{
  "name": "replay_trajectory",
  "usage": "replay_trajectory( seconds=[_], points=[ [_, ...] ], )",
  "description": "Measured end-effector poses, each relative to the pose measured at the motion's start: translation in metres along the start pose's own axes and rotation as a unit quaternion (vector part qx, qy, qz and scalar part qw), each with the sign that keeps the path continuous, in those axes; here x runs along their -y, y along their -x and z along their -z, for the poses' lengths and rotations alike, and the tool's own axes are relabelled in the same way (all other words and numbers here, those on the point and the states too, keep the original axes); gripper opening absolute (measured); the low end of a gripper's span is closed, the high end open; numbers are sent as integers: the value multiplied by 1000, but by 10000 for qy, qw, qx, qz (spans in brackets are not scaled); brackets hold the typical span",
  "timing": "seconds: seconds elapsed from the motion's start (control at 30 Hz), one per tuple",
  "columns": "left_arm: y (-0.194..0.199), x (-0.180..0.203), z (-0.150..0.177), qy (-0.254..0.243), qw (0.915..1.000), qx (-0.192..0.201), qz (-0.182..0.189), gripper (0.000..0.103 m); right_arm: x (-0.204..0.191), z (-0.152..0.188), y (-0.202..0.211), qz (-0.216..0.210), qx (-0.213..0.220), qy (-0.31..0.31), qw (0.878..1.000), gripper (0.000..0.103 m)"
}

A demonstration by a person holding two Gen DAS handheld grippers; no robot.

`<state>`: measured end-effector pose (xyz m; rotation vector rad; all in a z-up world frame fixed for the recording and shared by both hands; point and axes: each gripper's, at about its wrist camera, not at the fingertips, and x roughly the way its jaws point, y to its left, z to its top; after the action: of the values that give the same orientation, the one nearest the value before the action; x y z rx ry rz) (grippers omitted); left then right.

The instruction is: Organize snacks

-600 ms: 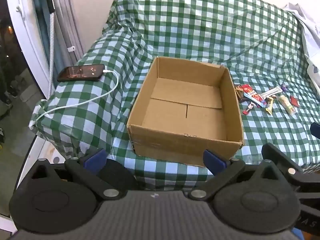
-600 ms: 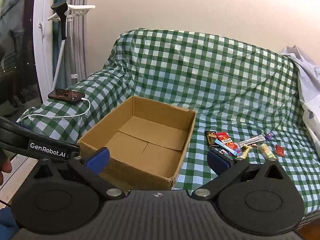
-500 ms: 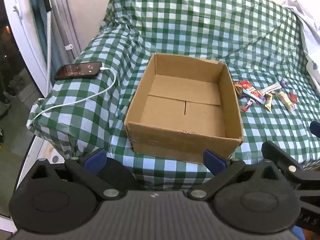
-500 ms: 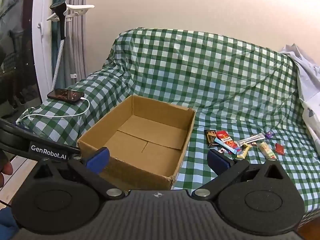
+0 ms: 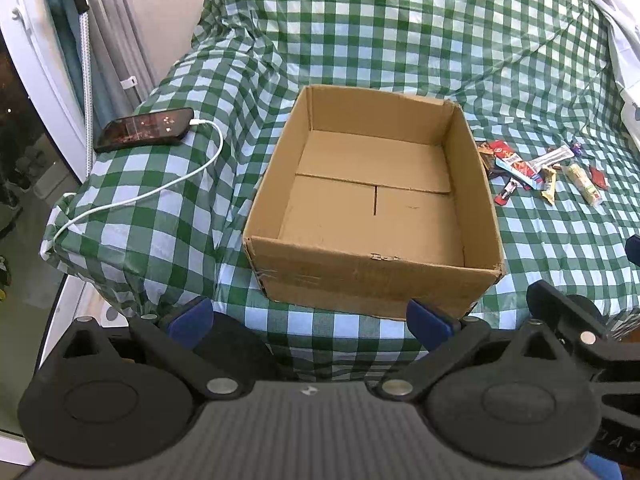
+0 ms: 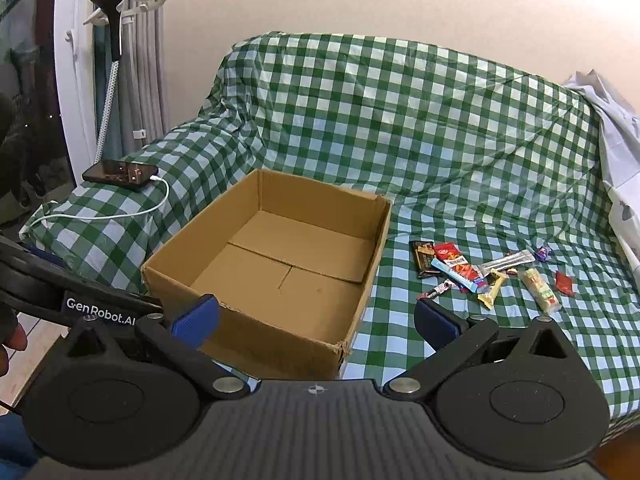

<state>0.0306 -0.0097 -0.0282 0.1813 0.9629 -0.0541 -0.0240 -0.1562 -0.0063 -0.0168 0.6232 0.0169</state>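
Note:
An open, empty cardboard box [image 5: 360, 276] [image 6: 256, 336] sits on a sofa covered with a green checked cloth [image 5: 400, 40] [image 6: 440, 128]. Several wrapped snacks [image 5: 536, 172] [image 6: 480, 272] lie scattered on the seat to the right of the box. My left gripper [image 5: 308, 318] is open and empty, in front of the box's near wall. My right gripper [image 6: 316, 318] is open and empty, near the box's front right corner, with the snacks ahead to the right. The left gripper's arm [image 6: 60, 292] shows at the left of the right wrist view.
A phone [image 5: 146, 128] [image 6: 120, 174] on a white charging cable [image 5: 160, 188] lies on the sofa's left armrest. A handheld steamer on a stand [image 6: 108, 40] and curtains are at the far left. A white garment [image 6: 616, 128] drapes the sofa's right end.
Both views have crept slightly nearer the sofa and tilted down a little. Nothing was taken hold of or moved.

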Motion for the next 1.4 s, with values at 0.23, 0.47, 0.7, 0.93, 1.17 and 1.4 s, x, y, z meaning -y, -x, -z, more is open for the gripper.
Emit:
replay_trajectory(
  seconds=[0.23,0.47,0.7,0.93,1.17,1.4],
  points=[
    [-8,-5,-5,84,9997,230,55,103,-1,0,-12,3,-125,-7,9999,103],
    [-9,-5,-4,67,9996,271,36,103,-4,-2,-12,23,-142,-12,9999,103],
    [-10,-6,-4,64,9996,281,22,103,-3,-2,-13,12,-150,-24,9999,103],
    [-11,-6,-3,40,9997,250,-25,103,-6,-2,-13,29,-168,-30,9998,103],
    [-14,3,-5,-61,9999,91,50,103,-2,4,-21,3,-176,-190,9997,103],
    [-18,23,-14,-213,9996,138,155,103,28,12,-30,182,-182,-725,9970,103]
  ],
)
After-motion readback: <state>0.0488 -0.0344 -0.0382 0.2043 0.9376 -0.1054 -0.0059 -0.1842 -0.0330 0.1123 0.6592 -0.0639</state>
